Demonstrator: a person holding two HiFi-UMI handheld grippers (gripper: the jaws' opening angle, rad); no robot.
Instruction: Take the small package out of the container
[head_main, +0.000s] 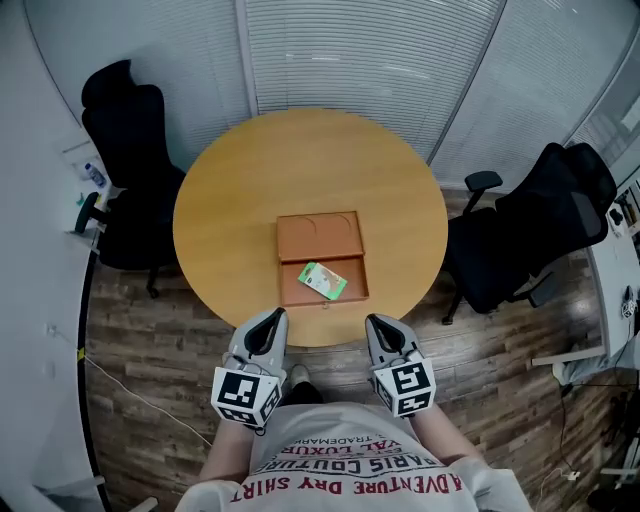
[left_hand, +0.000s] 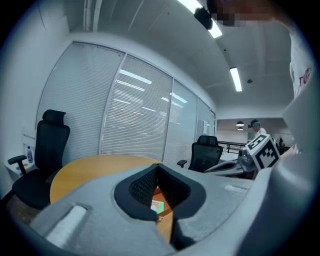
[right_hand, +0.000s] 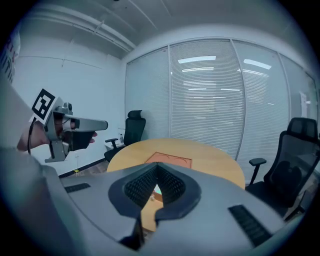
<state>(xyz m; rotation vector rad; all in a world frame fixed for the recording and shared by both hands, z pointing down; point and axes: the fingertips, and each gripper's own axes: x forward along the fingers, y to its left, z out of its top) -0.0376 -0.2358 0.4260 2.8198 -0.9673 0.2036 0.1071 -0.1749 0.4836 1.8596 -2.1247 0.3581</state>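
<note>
Desk: your round wooden desk fills the middle of the head view.
Chairs: one black office chair stands at 10 o'clock from the desk. A second chair stands at 3 o'clock.
Container: the flat brown container lies open toward 6 o'clock from the desk's centre, close to the edge nearest you. Its lid half is at 12 o'clock and its tray half at 6 o'clock.
Left claw: your left claw sits just off the desk edge at 7 o'clock, pointing toward 12. Its jaws are together with nothing between them, and it is clear of the container.
Right claw: your right claw sits just off the edge at 5 o'clock, also pointing toward 12. Its jaws are pressed together and empty.
Package: the small white-and-green package lies askew in the container's 6 o'clock half, untouched by either claw.
</note>
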